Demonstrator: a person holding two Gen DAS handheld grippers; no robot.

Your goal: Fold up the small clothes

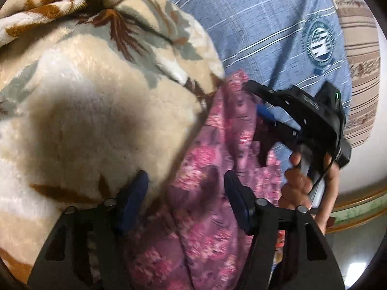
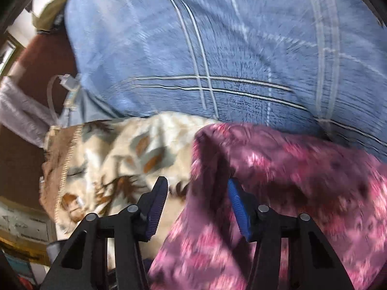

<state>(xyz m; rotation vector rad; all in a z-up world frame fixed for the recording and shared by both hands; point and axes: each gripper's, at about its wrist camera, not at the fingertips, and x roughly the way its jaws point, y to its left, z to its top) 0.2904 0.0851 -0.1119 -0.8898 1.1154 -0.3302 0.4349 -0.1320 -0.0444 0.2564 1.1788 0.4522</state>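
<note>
Blanket [image 1: 79,111] on the left, one of them, cream fleece with brown leaves. One pink floral garment [image 1: 212,193] beside it, crumpled, blurred, draped over the blanket's edge in front of the person's blue checked shirt [image 1: 261,24]. Two claws: left claw [image 1: 186,195] spread wide, cloth lying between its fingers, nothing pinched; right claw [image 2: 196,200] spread too, the garment bunched against its blue pad [image 2: 238,207].

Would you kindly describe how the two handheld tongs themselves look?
Both the left tongs and right tongs have black angular frames, round silver pivot pins and ribbed blue pads. A bare hand holds the right one's handle, where a thin black cable runs.
</note>
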